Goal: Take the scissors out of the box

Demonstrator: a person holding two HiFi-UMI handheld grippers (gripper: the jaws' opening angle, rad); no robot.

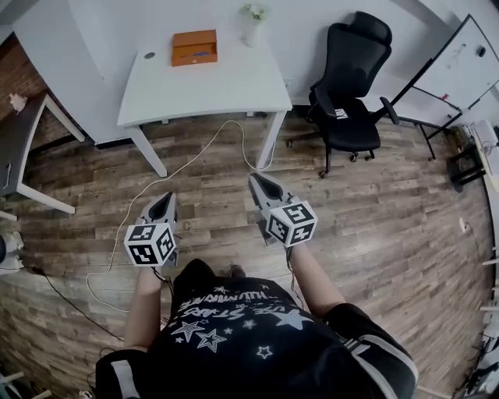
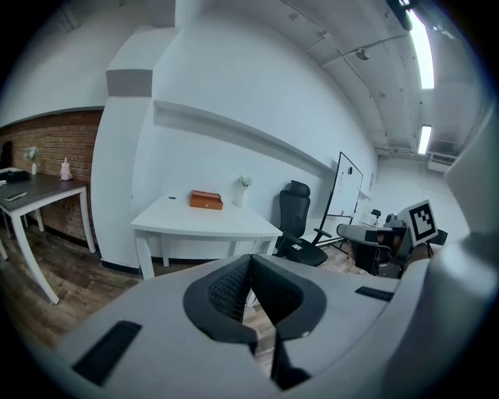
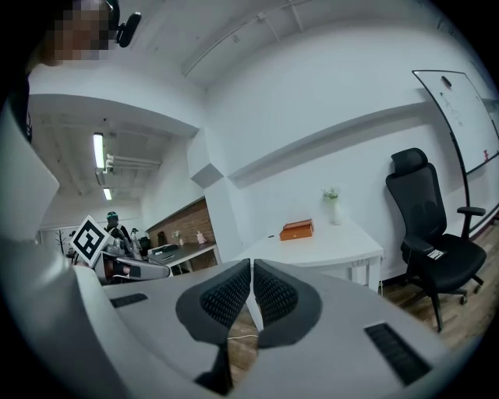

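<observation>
An orange-brown box [image 1: 194, 47] with its lid down lies near the back of a white table [image 1: 234, 90], far ahead of me. No scissors show in any view. My left gripper [image 1: 169, 195] hangs above the wooden floor, well short of the table, jaws shut and empty. My right gripper [image 1: 257, 178] is held beside it, a little further forward, also shut with nothing between its pads. The box [image 2: 207, 200] appears small above the shut left gripper [image 2: 249, 259], and the box [image 3: 297, 230] again beyond the shut right gripper [image 3: 252, 264].
A black office chair [image 1: 349, 93] stands right of the table. A white vase [image 1: 253, 23] sits at the table's back edge. A white cable [image 1: 176, 170] trails over the floor from under the table. A dark desk [image 1: 17, 148] is at the left, a whiteboard [image 1: 456, 66] at the right.
</observation>
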